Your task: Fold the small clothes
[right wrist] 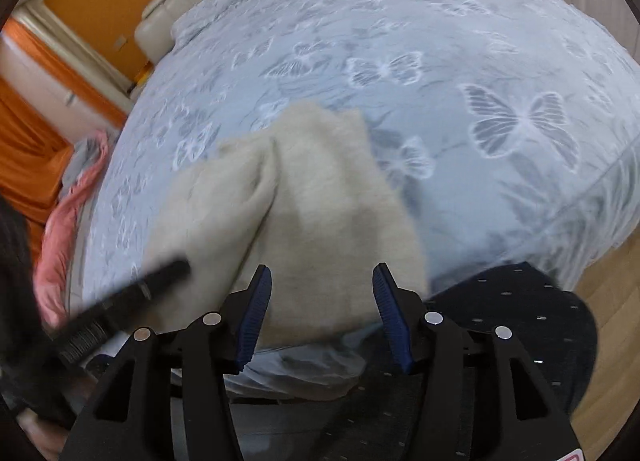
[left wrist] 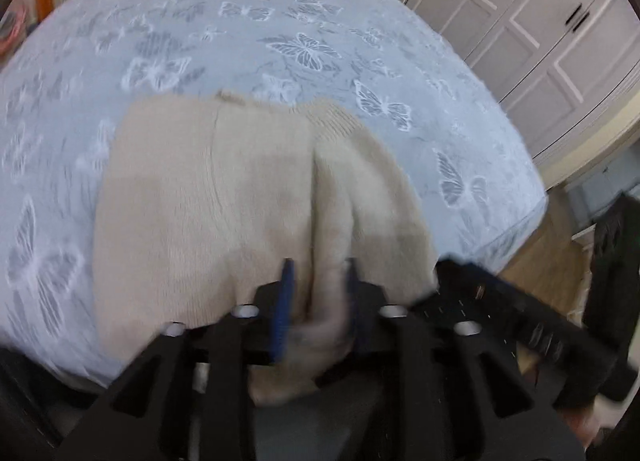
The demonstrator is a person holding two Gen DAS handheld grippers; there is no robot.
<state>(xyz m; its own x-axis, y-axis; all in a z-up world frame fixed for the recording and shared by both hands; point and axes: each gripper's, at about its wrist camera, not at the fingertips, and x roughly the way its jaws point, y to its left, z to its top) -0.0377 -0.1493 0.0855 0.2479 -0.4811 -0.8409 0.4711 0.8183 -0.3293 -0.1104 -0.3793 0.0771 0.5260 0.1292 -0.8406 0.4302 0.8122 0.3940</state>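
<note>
My left claw (left wrist: 318, 281) stood part open around a fold of the beige knit sweater (left wrist: 240, 197) on the bed (left wrist: 280, 41); my right claw (right wrist: 322, 293) hung open, empty.

A home bedroom: a bed (left wrist: 280, 41) with butterfly bedding, a panelled wardrobe (left wrist: 532, 33) at two o'clock, orange curtains (right wrist: 24, 149) at nine.

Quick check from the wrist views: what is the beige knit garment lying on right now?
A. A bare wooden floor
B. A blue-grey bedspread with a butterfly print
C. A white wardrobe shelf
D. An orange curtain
B: in both wrist views the beige knit garment lies on the blue-grey bedspread, whose white butterfly print shows all around it.
</note>
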